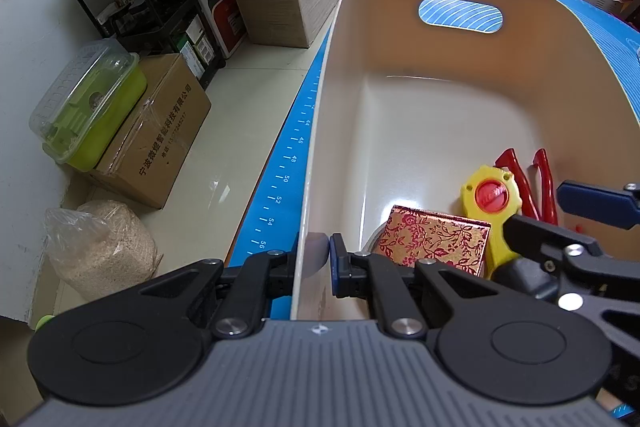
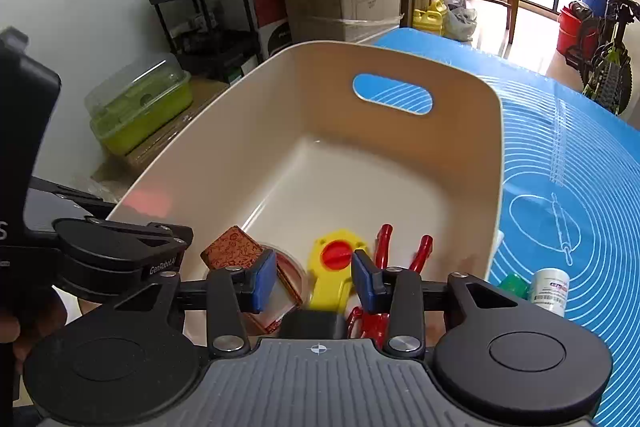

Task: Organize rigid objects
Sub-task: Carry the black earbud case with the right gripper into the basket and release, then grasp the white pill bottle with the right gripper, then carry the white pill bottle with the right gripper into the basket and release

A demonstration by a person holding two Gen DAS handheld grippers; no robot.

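Note:
A cream plastic bin [image 1: 344,39] [image 2: 496,155] stands on a blue mat. In its near end lie a red-and-gold patterned box [image 1: 434,245] [image 2: 232,247], a yellow tool with a red knob [image 1: 490,197] [image 2: 334,269] and red-handled pliers [image 1: 540,183] [image 2: 384,243]. My left gripper [image 1: 314,257] is shut on the bin's left wall near its near corner. My right gripper [image 2: 314,279] is open, its blue pads on either side of the yellow tool just above it, not touching. The right gripper also shows at the right of the left wrist view [image 1: 568,223].
The blue mat [image 2: 568,187] with a ruler edge [image 1: 288,163] covers the table. A small white bottle [image 2: 550,291] and a green item [image 2: 512,285] lie on it right of the bin. Boxes [image 1: 156,131], a black cart [image 1: 160,7] and a green container [image 1: 88,107] sit on the floor to the left.

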